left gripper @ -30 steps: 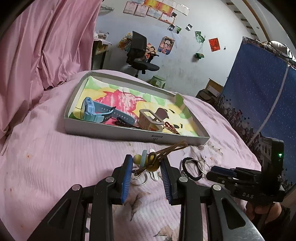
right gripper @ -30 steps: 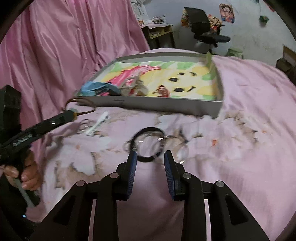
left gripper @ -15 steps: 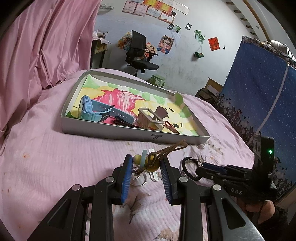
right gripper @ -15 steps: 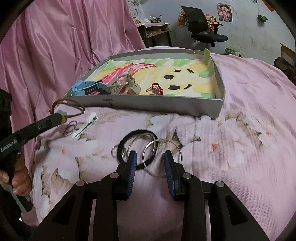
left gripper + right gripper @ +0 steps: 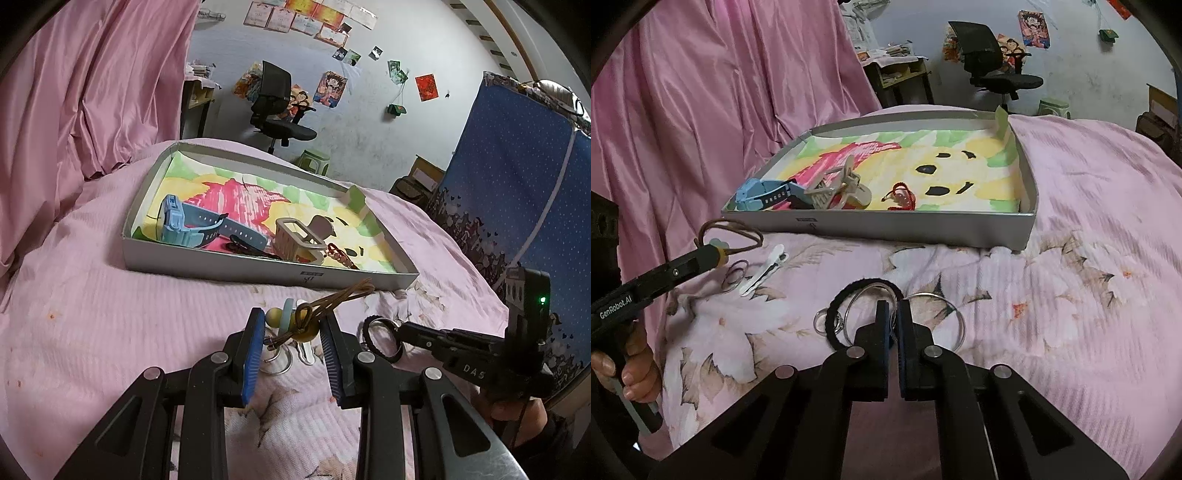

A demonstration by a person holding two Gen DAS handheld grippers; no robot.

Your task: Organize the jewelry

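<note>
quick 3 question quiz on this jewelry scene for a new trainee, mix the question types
1. True or false: the blue watch lies inside the tray.
2. Multiple choice: what is the left gripper holding? A) a silver ring B) a brown cord necklace with beads C) a white hair clip
3. Short answer: the right gripper has just been closing. What is between its pads?

Key:
1. True.
2. B, the brown cord necklace; the white hair clip lies on the pink bedcover.
3. The black hair tie and a thin silver bangle that lies over it; a second silver bangle lies free beside them.
</note>
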